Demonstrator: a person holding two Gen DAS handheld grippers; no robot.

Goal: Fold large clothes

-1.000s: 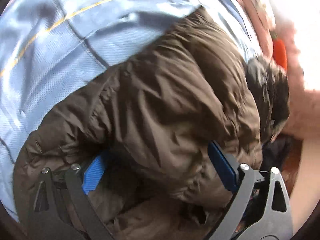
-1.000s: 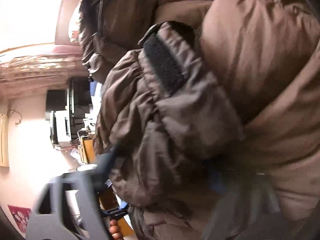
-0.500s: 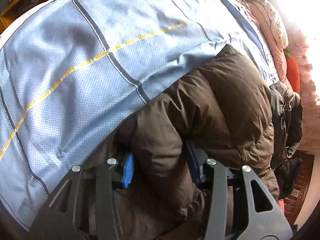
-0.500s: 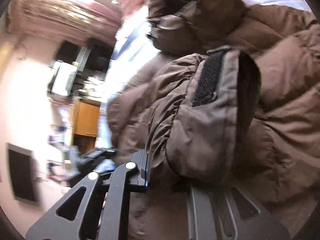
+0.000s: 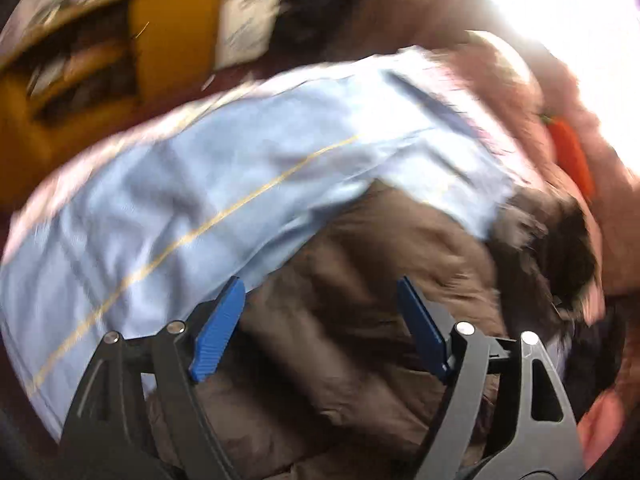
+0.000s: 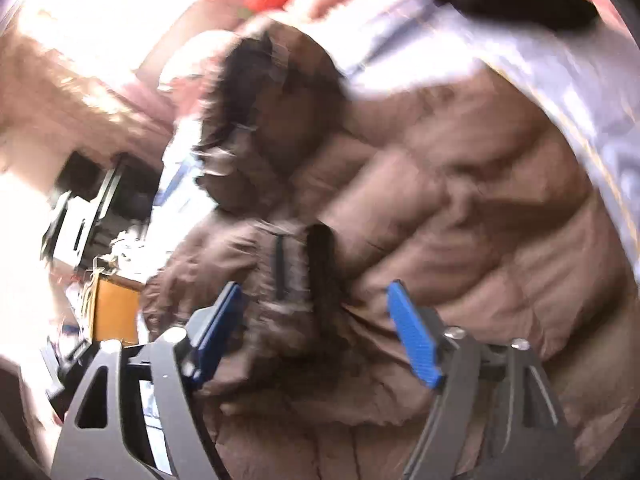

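One view alone shows the jacket's point(image 6: 460, 208) cuff strap point(image 6: 322, 268).

Both views: daylight, heavy motion blur, fisheye bending with dark vignetted corners. Left wrist: blown-out glare upper right; bedsheet point(image 5: 224, 184) smeared. Right wrist: white-out upper left; jacket point(image 6: 460, 208) soft (seams barely legible); gripper frames sharpest

Glare floods in from a bright window point(image 5: 560, 4), washing out that end of the room. A light blue bedsheet point(image 5: 200, 184) with a thin yellow stripe covers the bed, yellow wooden shelving point(image 5: 120, 60) beyond it, a dark desk unit point(image 6: 100, 200) cluttered and blurred.
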